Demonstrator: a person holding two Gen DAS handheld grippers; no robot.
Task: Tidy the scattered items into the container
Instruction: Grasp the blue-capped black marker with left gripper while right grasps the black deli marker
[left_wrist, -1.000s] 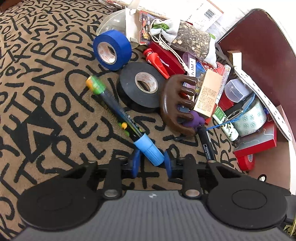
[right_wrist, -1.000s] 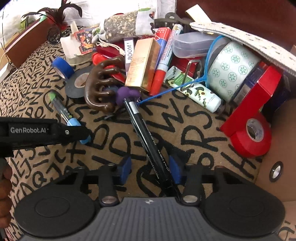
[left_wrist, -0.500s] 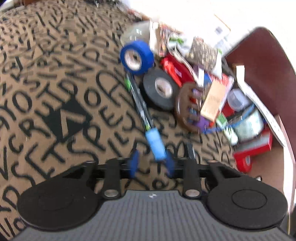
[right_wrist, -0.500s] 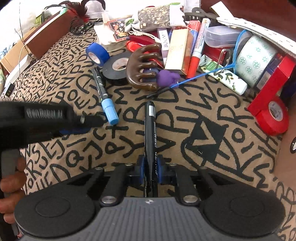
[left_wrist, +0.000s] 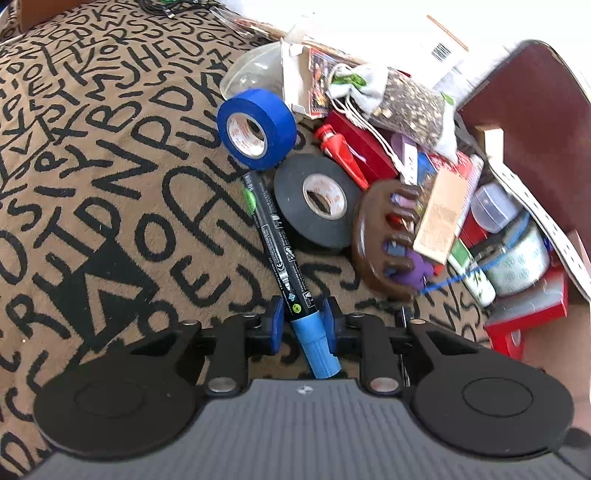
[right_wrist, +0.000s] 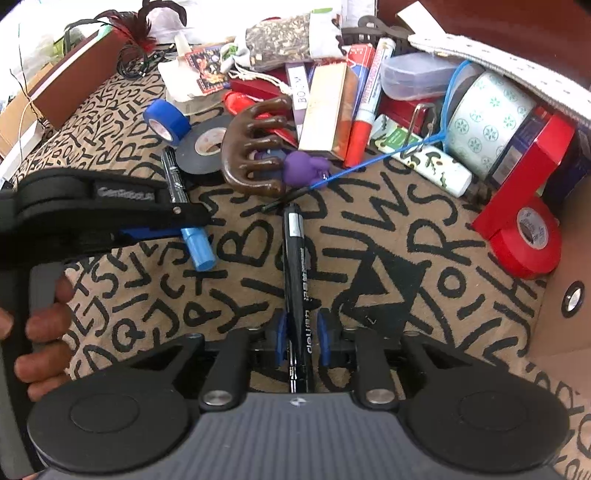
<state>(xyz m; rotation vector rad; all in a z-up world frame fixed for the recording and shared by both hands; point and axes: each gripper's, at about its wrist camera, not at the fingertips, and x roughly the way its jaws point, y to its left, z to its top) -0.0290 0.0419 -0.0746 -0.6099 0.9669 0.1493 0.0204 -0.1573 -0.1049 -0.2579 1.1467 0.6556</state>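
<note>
My left gripper (left_wrist: 303, 325) has its blue pads on a black marker with a light-blue cap (left_wrist: 280, 236); its jaws are closing on the barrel just above the cap. The marker's far end points at the blue tape roll (left_wrist: 256, 129). The left gripper (right_wrist: 162, 230) also shows in the right wrist view, with a hand on its handle. My right gripper (right_wrist: 301, 341) has a black marker (right_wrist: 295, 254) between its pads, and its jaws are opening slightly. The brown container wall (left_wrist: 535, 96) rises at the right behind the pile.
Piled against the container are a black tape roll (left_wrist: 317, 199), a brown claw-shaped massager (right_wrist: 255, 155), a purple toy (right_wrist: 301, 166), a tan box (right_wrist: 325, 110), a red tape roll (right_wrist: 526, 236), a patterned roll (right_wrist: 487, 122) and a pouch (left_wrist: 402, 99). Lettered cloth (left_wrist: 92, 166) covers the surface.
My left gripper closed on the blue-capped marker, which has swung to point at the blue tape. My right gripper closed on the black marker and drew it back from the pile.
</note>
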